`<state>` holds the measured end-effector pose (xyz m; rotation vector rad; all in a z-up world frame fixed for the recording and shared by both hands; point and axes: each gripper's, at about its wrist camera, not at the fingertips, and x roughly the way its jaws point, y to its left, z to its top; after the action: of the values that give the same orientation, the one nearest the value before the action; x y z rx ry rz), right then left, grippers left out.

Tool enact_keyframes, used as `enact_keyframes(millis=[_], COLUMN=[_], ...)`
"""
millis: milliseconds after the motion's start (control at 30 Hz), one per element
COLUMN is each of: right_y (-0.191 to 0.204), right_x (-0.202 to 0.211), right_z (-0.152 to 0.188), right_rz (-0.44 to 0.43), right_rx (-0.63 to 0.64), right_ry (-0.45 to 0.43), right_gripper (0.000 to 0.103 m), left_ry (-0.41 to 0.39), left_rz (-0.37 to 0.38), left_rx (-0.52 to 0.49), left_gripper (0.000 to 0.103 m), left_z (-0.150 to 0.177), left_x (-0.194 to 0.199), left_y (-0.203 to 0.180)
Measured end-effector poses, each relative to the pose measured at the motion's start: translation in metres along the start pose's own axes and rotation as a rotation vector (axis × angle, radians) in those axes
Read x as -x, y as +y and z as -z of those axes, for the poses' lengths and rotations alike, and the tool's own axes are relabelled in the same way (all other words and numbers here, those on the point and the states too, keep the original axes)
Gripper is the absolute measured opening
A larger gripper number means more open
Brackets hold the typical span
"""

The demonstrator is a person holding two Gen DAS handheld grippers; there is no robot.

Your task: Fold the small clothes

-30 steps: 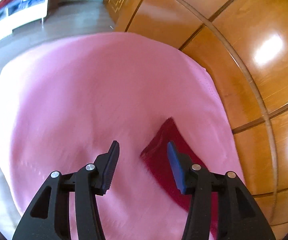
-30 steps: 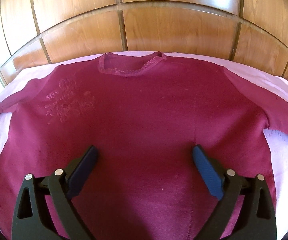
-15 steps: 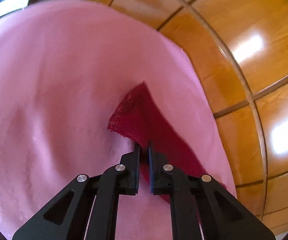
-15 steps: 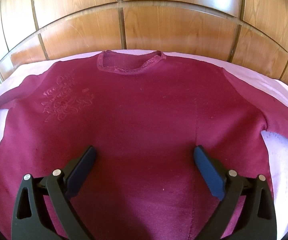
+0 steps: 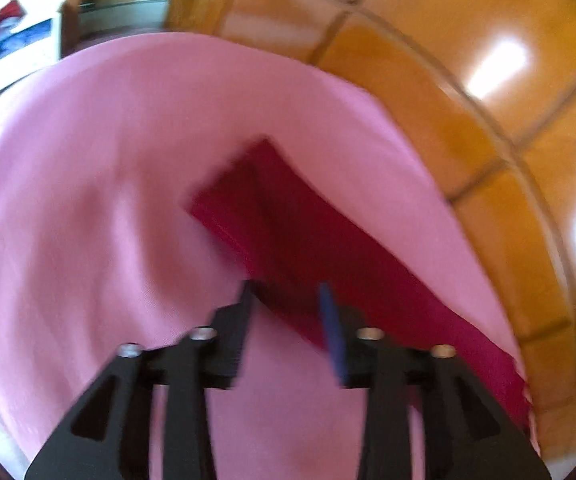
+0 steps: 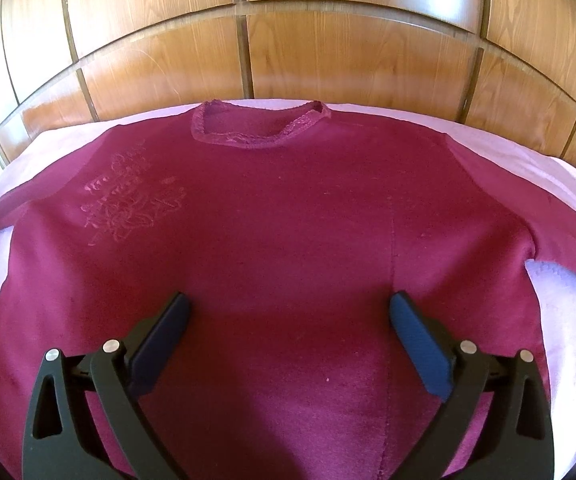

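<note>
A dark red long-sleeved shirt (image 6: 288, 220) lies flat, front up, on a pink sheet (image 6: 568, 296), collar (image 6: 256, 128) toward the wooden headboard. My right gripper (image 6: 288, 316) is open and empty, hovering over the shirt's lower body. In the blurred left wrist view, the shirt's left sleeve (image 5: 288, 236) lies on the pink sheet (image 5: 88, 200). My left gripper (image 5: 288, 296) is open, its jaws on either side of the sleeve's lower edge, not closed on it.
A glossy wooden panelled headboard (image 6: 328, 48) runs along the far edge of the sheet, and it also shows in the left wrist view (image 5: 488, 100). White furniture (image 5: 12, 52) stands far off to the left.
My left gripper was open, shut on the sleeve half a second ago, and now is open again and has drawn back; the sleeve lies flatter. The right gripper has barely moved.
</note>
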<state>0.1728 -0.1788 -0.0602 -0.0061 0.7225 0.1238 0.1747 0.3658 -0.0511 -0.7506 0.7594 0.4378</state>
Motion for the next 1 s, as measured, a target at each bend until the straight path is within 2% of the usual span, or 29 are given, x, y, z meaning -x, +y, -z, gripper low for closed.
enact_keyframes(millis=[100,133,200,267,333,400,467,533,567,633,700,733,767,800,900,1000], right_y=[-0.001,-0.003,-0.008,-0.019,-0.038,-0.066,-0.089,-0.11,-0.115,-0.118,-0.119,-0.118,-0.115,-0.112,-0.104,-0.11], right_x=[0.002,0.005,0.013,0.026,0.042,0.059,0.07,0.081,0.085,0.101,0.114,0.119,0.125,0.128,0.143,0.14], right_z=[0.0,0.0,0.001,0.006,0.015,0.03,0.044,0.066,0.075,0.094,0.107,0.111,0.116,0.118,0.121,0.131], right_rz=[-0.013,-0.024,-0.041,-0.036,-0.008,0.032,0.055,0.051,0.033,-0.012,-0.055,-0.066,-0.077,-0.084,-0.054,-0.045], right_rx=[-0.009,-0.017,-0.032,-0.046,-0.066,-0.111,-0.151,-0.194,-0.204,-0.207,-0.233,-0.242,-0.24,-0.232,-0.168,-0.177], right_ry=[0.0,0.001,0.003,-0.001,-0.011,-0.007,0.012,0.056,0.075,0.087,0.101,0.107,0.115,0.12,0.111,0.136], right_gripper=[0.1,0.1,0.1,0.1,0.099,0.099,0.099,0.096,0.09,0.079,0.058,0.05,0.034,0.013,0.009,0.009], left_ry=[0.075,0.133,0.204,0.293,0.363,0.413,0.479,0.487,0.484,0.497,0.494,0.479,0.467,0.461,0.445,0.444], left_rz=[0.181,0.263,0.369,0.46,0.512,0.51,0.531,0.522,0.528,0.54,0.518,0.504,0.495,0.491,0.47,0.429], left_rx=[-0.165,-0.249,-0.346,-0.429,-0.475,-0.514,-0.505,-0.498,-0.488,-0.446,-0.452,-0.466,-0.476,-0.48,-0.487,-0.502], left_gripper=[0.038,0.038,0.038,0.038,0.038,0.038,0.038,0.038,0.038,0.03,0.013,0.012,0.011,0.01,0.009,0.009], left_z=[0.039,0.064,0.099,0.139,0.171,0.201,0.222,0.234,0.237,0.24,0.241,0.252,0.254,0.255,0.256,0.259], left_x=[0.023,0.033,0.049,0.063,0.071,0.074,0.073,0.076,0.078,0.082,0.08,0.086,0.088,0.09,0.09,0.086], left_y=[-0.034,-0.05,-0.067,-0.079,-0.083,-0.083,-0.078,-0.073,-0.069,-0.064,-0.066,-0.064,-0.064,-0.065,-0.075,-0.072])
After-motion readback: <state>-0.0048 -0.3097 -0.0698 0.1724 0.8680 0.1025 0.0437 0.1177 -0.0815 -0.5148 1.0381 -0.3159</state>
